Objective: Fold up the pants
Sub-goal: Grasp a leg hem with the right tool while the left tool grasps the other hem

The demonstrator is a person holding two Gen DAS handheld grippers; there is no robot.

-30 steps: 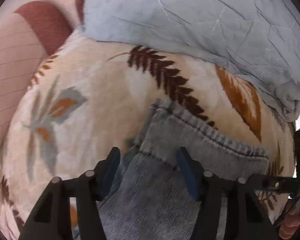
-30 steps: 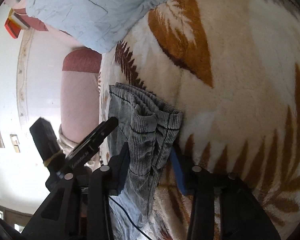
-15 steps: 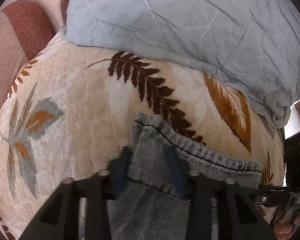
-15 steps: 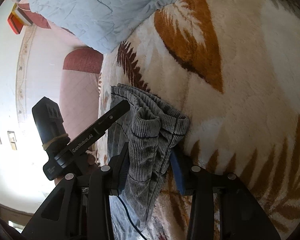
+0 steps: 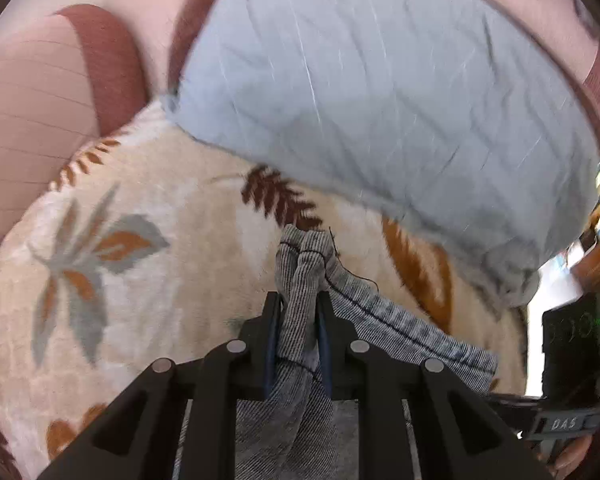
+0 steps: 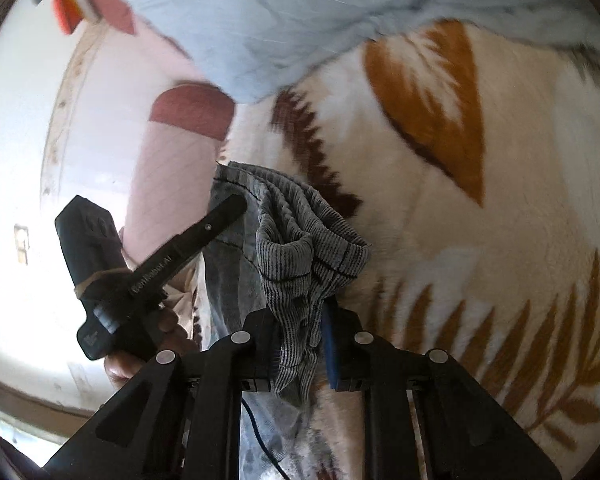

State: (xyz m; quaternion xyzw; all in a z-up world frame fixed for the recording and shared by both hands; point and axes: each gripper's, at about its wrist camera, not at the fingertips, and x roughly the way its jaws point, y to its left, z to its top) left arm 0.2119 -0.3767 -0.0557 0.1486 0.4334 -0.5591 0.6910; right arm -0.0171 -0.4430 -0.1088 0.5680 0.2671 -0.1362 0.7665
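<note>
With both sets of jaws having just been closing, the left gripper (image 5: 298, 320) and right gripper (image 6: 302, 336) now stand narrow, each pinching a bunched corner of the grey pants (image 5: 384, 320), lifted off the leaf-patterned blanket (image 5: 148, 280) where a second ago the hem lay flat. Judged ready to carry over for the fold. Containers: none visible.
</note>
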